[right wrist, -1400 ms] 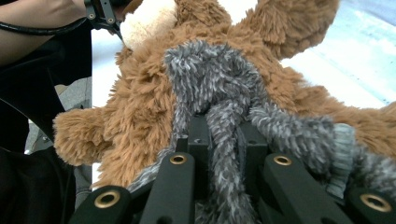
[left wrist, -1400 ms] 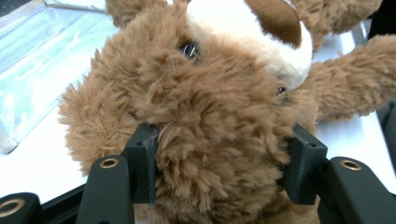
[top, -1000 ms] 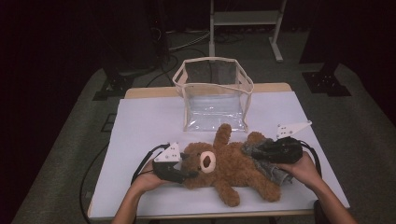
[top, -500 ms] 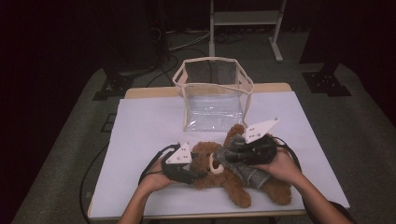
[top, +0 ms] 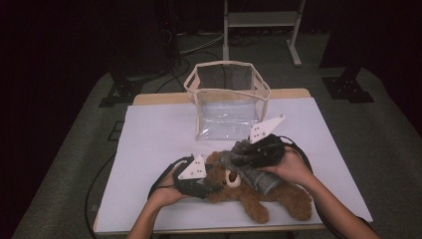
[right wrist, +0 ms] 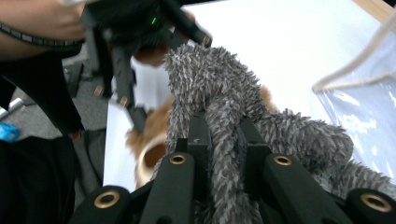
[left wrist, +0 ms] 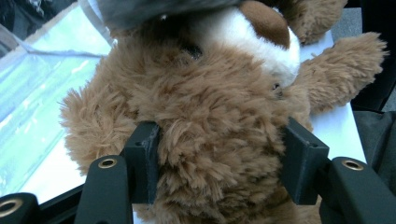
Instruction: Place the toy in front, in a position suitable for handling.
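Observation:
A brown teddy bear (top: 278,196) lies on its back near the front of the white-covered table (top: 159,134). My left gripper (top: 211,181) is shut on its head, and in the left gripper view both jaws press into the fur (left wrist: 210,116) from either side of my left gripper (left wrist: 219,172). My right gripper (top: 239,157) hovers above the bear's head, shut on a fold of a grey fuzzy cloth (top: 259,179). The right gripper view shows that cloth (right wrist: 219,93) pinched in my right gripper (right wrist: 223,135), draping down onto the bear (right wrist: 149,135).
A clear plastic bag (top: 229,107) with a cream rim stands open-topped at the back middle of the table, just beyond the bear. Bare white cover lies to its left and right. Dark floor, cables and a metal stand surround the table.
My right gripper has moved left and upward, drawing the grey cloth over the bear's head. The bear has shifted a little with the left gripper, which edged right.

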